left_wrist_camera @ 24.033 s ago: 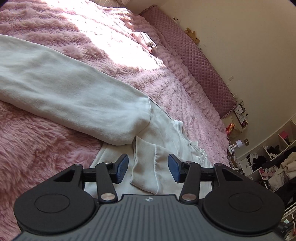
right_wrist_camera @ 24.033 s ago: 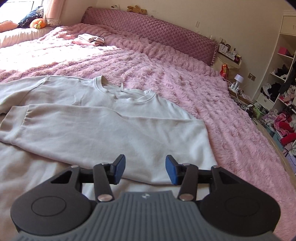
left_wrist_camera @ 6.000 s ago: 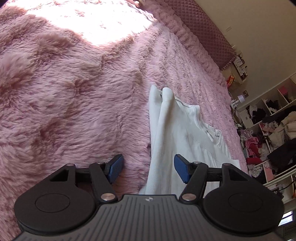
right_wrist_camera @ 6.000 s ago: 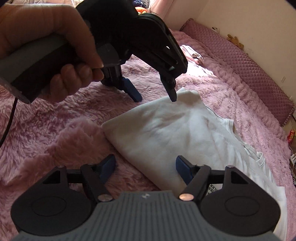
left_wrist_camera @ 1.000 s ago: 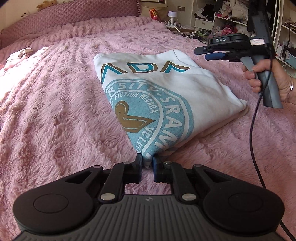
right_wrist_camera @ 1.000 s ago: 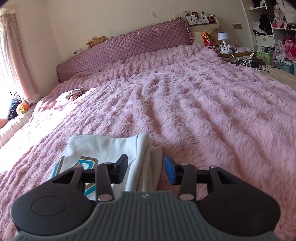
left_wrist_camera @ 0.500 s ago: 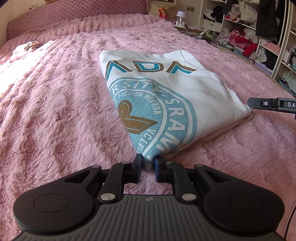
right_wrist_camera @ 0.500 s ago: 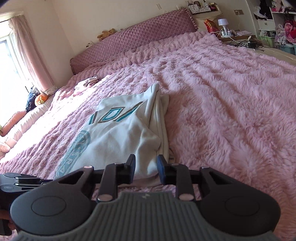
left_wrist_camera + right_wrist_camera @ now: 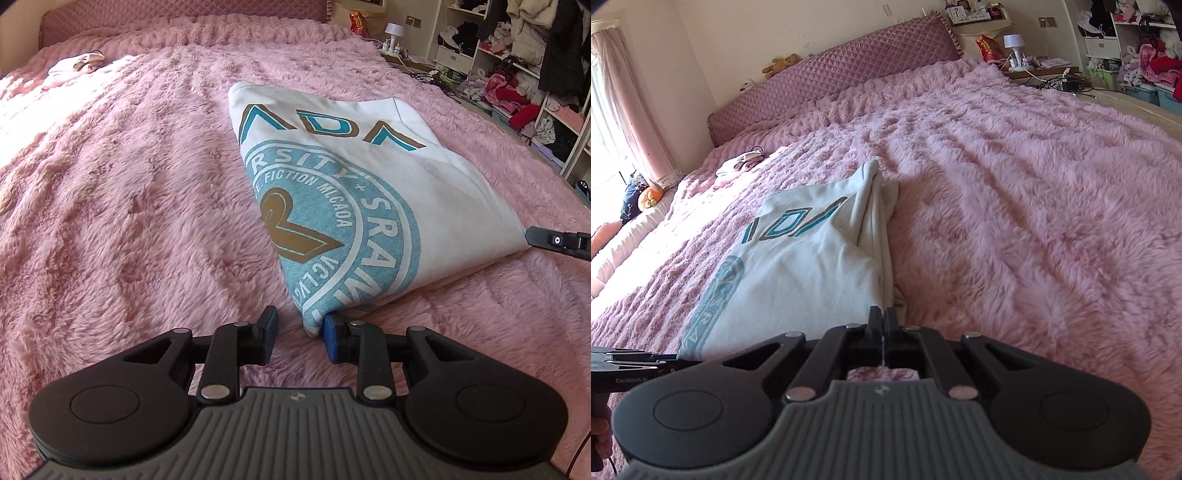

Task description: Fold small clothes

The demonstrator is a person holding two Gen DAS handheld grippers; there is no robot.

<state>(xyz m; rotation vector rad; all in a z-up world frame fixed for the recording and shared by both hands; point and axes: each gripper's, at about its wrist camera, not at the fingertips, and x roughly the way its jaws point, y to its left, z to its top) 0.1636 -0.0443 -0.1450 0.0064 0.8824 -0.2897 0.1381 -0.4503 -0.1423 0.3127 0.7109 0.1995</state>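
2 tools sit at the near corners of a folded white sweatshirt (image 9: 369, 177) lying print-up on the pink furry bed (image 9: 129, 184). Left tool (image 9: 300, 334) has its pads spread, the sweatshirt's corner touching the right pad. Right tool (image 9: 883, 320) is pinched together on the sweatshirt's layered edge. Farther off, a small pink garment (image 9: 738, 164) lies near the quilted headboard (image 9: 831, 79).
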